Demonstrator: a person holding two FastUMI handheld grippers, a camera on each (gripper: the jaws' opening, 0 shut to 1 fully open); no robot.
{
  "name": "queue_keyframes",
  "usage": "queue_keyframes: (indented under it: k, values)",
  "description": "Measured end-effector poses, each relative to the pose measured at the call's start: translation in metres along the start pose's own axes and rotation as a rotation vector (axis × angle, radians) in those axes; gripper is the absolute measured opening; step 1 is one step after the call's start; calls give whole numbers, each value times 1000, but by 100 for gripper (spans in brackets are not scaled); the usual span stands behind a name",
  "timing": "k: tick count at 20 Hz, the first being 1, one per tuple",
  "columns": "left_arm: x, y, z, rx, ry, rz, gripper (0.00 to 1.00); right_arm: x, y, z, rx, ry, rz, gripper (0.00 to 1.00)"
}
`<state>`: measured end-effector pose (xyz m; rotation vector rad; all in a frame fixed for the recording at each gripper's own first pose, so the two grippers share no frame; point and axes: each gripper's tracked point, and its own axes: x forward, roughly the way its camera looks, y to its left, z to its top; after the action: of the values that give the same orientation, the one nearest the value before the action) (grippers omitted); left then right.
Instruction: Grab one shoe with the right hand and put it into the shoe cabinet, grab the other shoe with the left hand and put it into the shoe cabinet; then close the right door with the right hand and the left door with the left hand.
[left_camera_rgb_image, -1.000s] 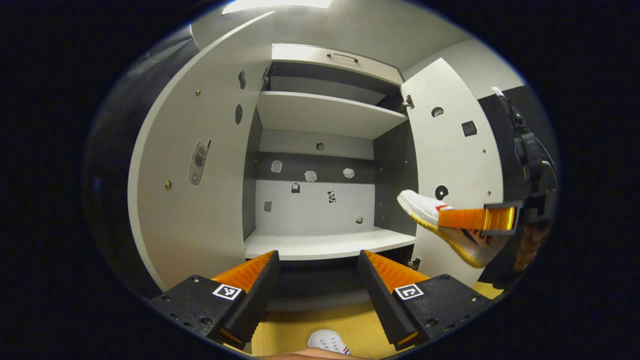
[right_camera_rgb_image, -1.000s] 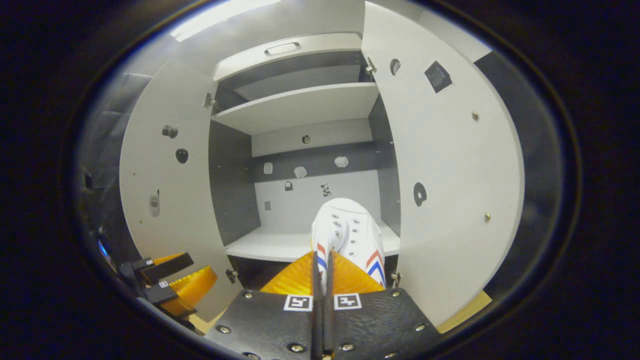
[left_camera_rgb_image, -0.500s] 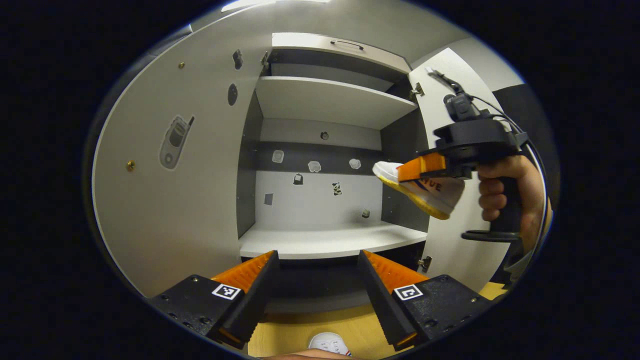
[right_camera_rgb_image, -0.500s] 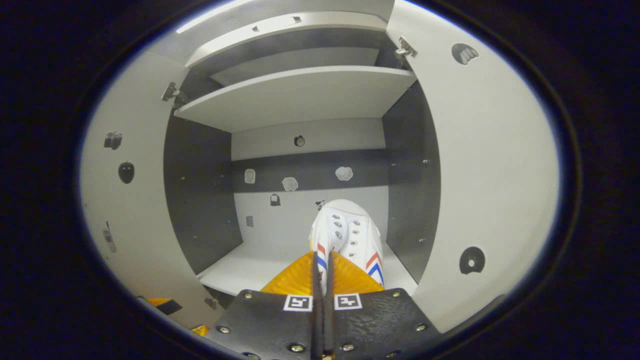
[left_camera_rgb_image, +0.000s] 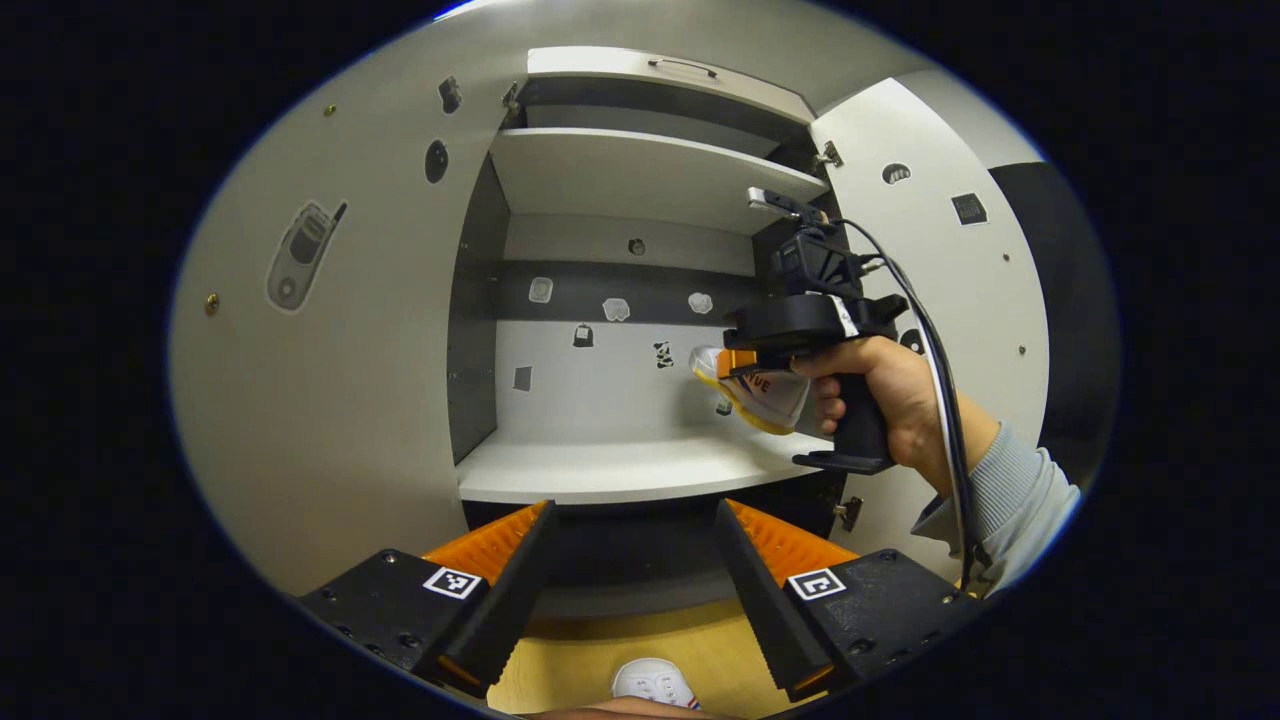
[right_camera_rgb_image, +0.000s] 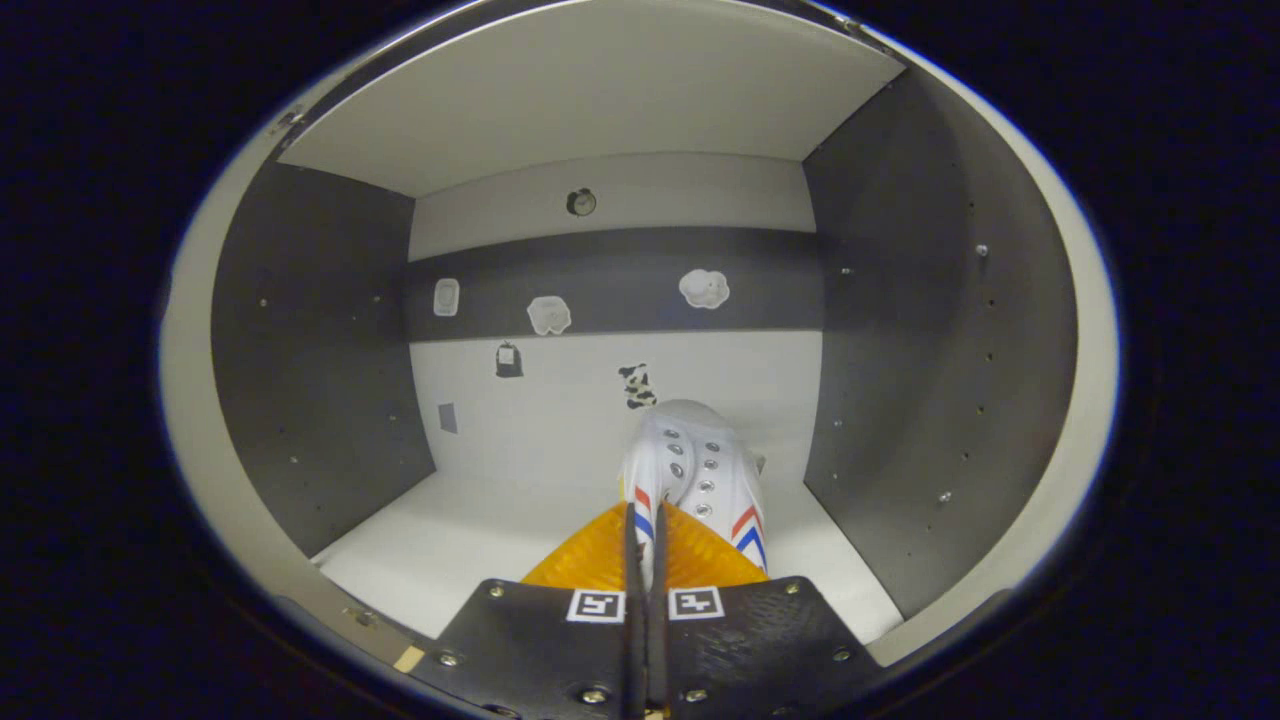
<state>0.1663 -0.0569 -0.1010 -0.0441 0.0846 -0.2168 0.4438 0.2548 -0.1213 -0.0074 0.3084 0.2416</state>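
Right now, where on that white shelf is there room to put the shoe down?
The lower white shelf is bare from its dark left wall across to the white sneaker with red and blue stripes, which the right gripper holds above the right part. It is tightest between the sneaker and the dark right wall.

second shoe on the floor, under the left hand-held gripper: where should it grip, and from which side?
Judging from the left gripper view, come straight down from above. The second shoe sits on the wooden floor, just below the open left hand-held gripper, lace panel up. Only that end shows, so pinch across its narrow width, one finger on each sidewall; the heel is out of sight.
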Motion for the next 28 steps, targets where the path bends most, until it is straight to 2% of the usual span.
queue_keyframes:
  k: [5, 9, 11, 12, 15, 20, 24, 28]
  values:
    - [2, -6, -1, 30, -3, -24, 95, 35, -6, -35, -52, 70, -36, 2]
    - [4, -11, -7, 27, 20, -45, 95, 45, -5, -45, 9, 95, -23, 2]
    - [4, -11, -8, 25, 28, -45, 95, 43, -11, -37, -4, 53, -36, 3]
    - [4, -11, -8, 26, 29, -50, 95, 33, -18, -24, -40, 4, -53, 14]
    - [4, -7, -5, 26, 17, -41, 95, 3, -17, -1, -108, -85, -88, 98]
    - [1, 5, 2, 9, -5, -1, 95, -76, -8, 21, -67, -183, -77, 99]
    - [-5, 13, 12, 2, -51, 39, 95, -149, -18, 25, -52, -235, -102, 98]
    - [-5, 12, -2, 13, -15, 61, 95, -217, -39, 15, -45, -354, -159, 98]
